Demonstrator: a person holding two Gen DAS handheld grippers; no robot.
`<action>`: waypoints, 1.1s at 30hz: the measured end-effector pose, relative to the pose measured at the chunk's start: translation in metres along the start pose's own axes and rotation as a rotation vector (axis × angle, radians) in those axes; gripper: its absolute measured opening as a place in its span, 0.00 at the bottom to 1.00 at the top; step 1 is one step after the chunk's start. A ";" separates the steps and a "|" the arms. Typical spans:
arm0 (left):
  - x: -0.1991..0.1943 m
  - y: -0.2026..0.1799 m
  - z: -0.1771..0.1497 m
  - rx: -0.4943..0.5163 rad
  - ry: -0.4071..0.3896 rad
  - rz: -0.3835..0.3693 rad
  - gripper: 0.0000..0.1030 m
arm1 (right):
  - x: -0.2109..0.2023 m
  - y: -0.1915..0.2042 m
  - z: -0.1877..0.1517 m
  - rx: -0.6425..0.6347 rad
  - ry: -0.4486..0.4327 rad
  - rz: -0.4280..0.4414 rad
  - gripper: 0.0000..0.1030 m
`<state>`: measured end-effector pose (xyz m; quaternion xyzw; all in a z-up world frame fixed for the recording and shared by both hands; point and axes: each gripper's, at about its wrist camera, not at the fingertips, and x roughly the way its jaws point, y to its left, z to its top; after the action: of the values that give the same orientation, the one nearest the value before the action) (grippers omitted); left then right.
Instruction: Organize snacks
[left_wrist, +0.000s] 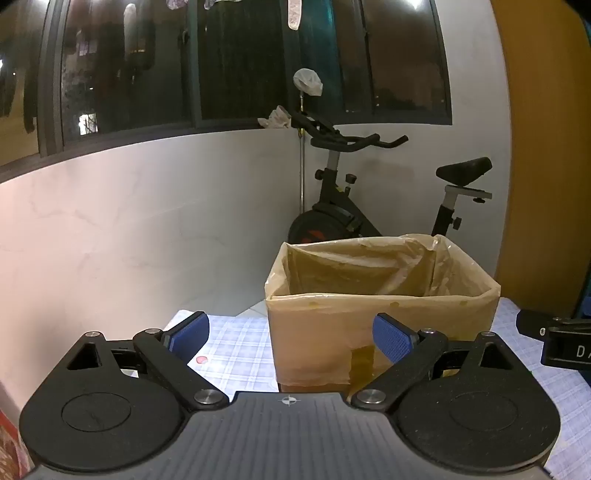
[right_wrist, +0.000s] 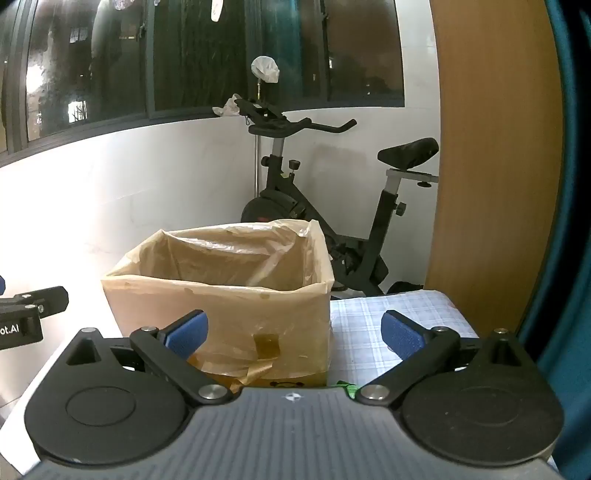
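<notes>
- Checked cloth covers the table (left_wrist: 240, 354), with an exercise bike (left_wrist: 354, 192) behind.
- Plastic-lined cardboard box (left_wrist: 332, 332) stands on it.
- Left hand-held gripper (left_wrist: 291, 338) and right hand-held gripper (right_wrist: 293, 332) are both released, grasping nothing.

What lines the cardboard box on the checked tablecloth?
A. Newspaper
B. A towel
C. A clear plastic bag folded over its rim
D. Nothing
C: a translucent plastic bag lines the cardboard box and drapes over its rim and down the front.

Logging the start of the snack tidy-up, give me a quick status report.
Left gripper open, empty. Right gripper open, empty. Plastic-lined cardboard box upright on the checked tablecloth, directly ahead. No snacks in clear view; nothing blocking.
</notes>
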<state>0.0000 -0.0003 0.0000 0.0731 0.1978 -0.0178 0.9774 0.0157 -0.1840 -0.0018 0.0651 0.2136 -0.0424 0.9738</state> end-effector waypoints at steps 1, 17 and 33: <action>0.000 -0.001 0.000 0.001 0.002 -0.002 0.94 | 0.000 0.000 0.000 0.000 0.001 0.000 0.99; 0.000 0.000 -0.002 -0.024 0.010 -0.003 0.94 | -0.001 0.000 -0.002 -0.002 -0.010 -0.007 0.99; -0.002 -0.001 -0.007 -0.029 0.013 -0.003 0.94 | -0.003 -0.002 0.001 0.006 -0.006 0.008 0.99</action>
<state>-0.0048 0.0000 -0.0055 0.0586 0.2046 -0.0158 0.9770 0.0131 -0.1857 0.0000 0.0686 0.2104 -0.0394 0.9744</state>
